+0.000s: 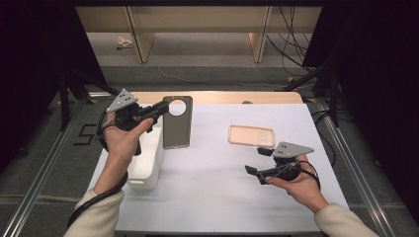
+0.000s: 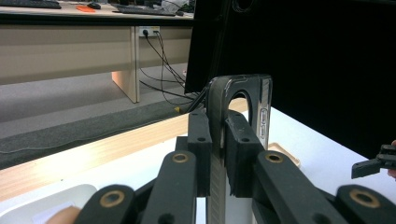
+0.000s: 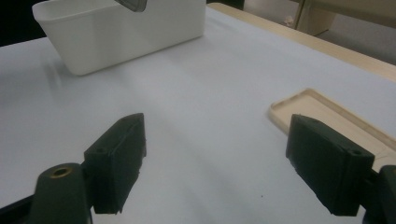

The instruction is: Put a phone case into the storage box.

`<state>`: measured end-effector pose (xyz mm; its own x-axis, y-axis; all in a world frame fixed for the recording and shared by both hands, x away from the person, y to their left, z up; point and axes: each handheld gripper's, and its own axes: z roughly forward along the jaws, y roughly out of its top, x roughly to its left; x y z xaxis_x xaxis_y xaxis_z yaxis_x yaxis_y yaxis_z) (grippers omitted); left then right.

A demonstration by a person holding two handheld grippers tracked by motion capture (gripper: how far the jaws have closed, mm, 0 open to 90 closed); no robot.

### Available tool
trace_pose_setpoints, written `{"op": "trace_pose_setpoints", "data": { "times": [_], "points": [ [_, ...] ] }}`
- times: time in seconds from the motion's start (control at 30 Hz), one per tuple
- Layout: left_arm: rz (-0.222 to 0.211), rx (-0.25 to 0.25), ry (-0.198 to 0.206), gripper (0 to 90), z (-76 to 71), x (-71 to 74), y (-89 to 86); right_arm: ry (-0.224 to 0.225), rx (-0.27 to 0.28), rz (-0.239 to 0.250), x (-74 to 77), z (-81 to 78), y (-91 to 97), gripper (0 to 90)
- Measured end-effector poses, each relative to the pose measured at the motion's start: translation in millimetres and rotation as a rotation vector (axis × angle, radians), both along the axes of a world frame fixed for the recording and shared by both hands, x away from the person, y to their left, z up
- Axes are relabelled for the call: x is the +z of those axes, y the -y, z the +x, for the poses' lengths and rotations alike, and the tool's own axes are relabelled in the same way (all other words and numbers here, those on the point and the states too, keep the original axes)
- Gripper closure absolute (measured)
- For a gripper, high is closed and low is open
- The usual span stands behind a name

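While the right claw (image 1: 253, 160) hangs just above the worktop (image 1: 207, 197) with its jaws spread wide and nothing between them, the left claw (image 1: 165, 108) is clamped tight on the edge of a dark phone case (image 1: 177, 126) and holds it upright in the air. In the left gripper view the two pads pinch the thin wall of the case (image 2: 233, 121) from either side, and the round camera cutout rises clear above them. Below and just behind the left claw sits a white bin (image 1: 148, 168), open at the top; the case hangs beside its far end, over the worktop rather than inside it, as far as the high view shows. A second, tan case (image 1: 251, 135) lies flat on the white sheet just ahead of the right claw, close to its fingertips but not touching them; in the right gripper view it (image 3: 327, 116) lies just beyond the pad on the right of that view.

Judging from this, the work looks like sorting cases into the bin, and it stands about midway: one case is lifted and gripped but not yet dropped in, and the tan one lies untouched. What is left is to bring the dark case over the bin and release it, then close the open claw on the tan case.
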<state>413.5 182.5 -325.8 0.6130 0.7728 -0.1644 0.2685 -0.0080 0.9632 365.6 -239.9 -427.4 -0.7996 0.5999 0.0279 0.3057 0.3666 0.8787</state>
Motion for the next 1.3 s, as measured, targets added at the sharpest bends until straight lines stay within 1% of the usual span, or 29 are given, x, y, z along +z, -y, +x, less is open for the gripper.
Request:
{"op": "trace_pose_setpoints", "data": {
  "times": [0.17,0.3,0.4,0.67,0.83,1.3],
  "points": [
    [0.0,0.004,0.002,81.9,0.3,0.1,-2.0,0.003,-0.01,0.018,1.0,1.4,3.5,20.1],
    [-0.004,0.011,0.005,81.8,0.2,1.3,-4.9,-0.002,-0.016,0.018,0.6,2.2,6.2,19.1],
    [-0.009,0.019,0.01,81.8,0.0,2.7,-8.0,0.003,-0.017,0.024,1.0,2.4,8.4,18.7],
    [-0.01,0.035,0.016,81.8,0.2,4.0,-13.9,0.005,-0.049,0.03,2.3,1.5,19.0,18.1],
    [0.001,0.04,0.03,81.8,0.1,5.4,-16.8,0.006,-0.055,0.029,2.0,1.1,21.2,17.9],
    [-0.005,0.064,0.042,81.8,-0.2,9.6,-26.7,0.007,-0.063,0.041,2.0,1.2,22.0,16.4]
  ]
}}
